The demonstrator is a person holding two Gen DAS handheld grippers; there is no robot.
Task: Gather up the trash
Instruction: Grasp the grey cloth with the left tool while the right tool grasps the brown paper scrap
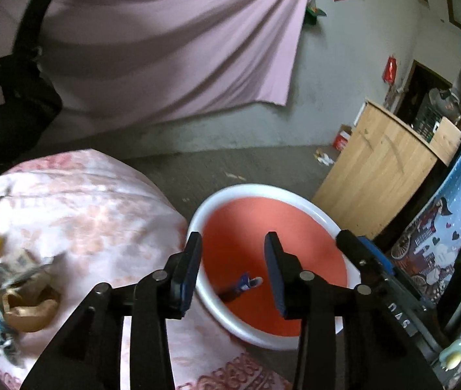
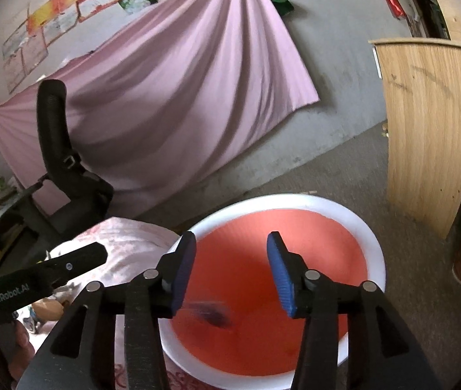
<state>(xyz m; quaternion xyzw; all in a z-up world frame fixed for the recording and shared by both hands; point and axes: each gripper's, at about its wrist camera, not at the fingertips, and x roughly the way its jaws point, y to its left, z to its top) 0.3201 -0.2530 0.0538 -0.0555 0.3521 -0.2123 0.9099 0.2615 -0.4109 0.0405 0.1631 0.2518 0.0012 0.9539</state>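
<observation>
Only left view: trash pile [image 1: 12, 289] | both: basin [image 2: 373, 237] | jaws apart

Our left gripper [image 1: 232, 271] and right gripper [image 2: 232, 271] share black linkages, round silver pivot pins and ribbed blue fingers [image 2: 185, 269]. White "GenRobot.AI" lettering marks one body.

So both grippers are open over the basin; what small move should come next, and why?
Probably swing the left gripper back over the cloth-covered table toward the trash pile. One wrapper already lies in the basin, both grippers are empty, and scraps remain.
</observation>
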